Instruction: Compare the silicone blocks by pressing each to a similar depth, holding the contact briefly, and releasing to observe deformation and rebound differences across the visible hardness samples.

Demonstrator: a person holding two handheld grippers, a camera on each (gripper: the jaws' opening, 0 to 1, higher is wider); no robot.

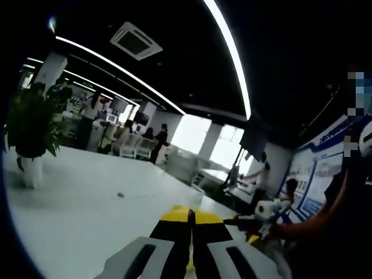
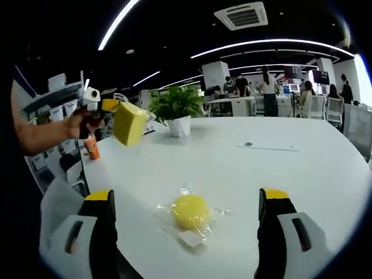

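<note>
A: As far as the right gripper view goes, right gripper [image 2: 189,232] is wide open, jaws at lower left and lower right of frame, holding nothing. A yellow round sample [image 2: 190,211] lies on its clear plastic wrap [image 2: 187,234] on the table [image 2: 279,174], low centre, between the jaws but not touched.

B: And the left one?

A: Left gripper [image 2: 110,114] shows at upper left of that view, in a hand [image 2: 81,123], lifted off the table with a yellow block [image 2: 130,123] at its tip. In the left gripper view its jaws look closed together at bottom centre, with something yellow [image 1: 190,215] just past the tips. Probably the same block.

B: Progress?

A: My read: block is mid-squeeze or just being carried, can't tell which. Round sample looks undeformed, so that press is still to do. No rebound comparison possible yet.

B: Anything further back?

A: Potted plant [image 2: 177,110] at the table's far edge, orange bottle [image 2: 92,149] at left, people at desks beyond.
</note>
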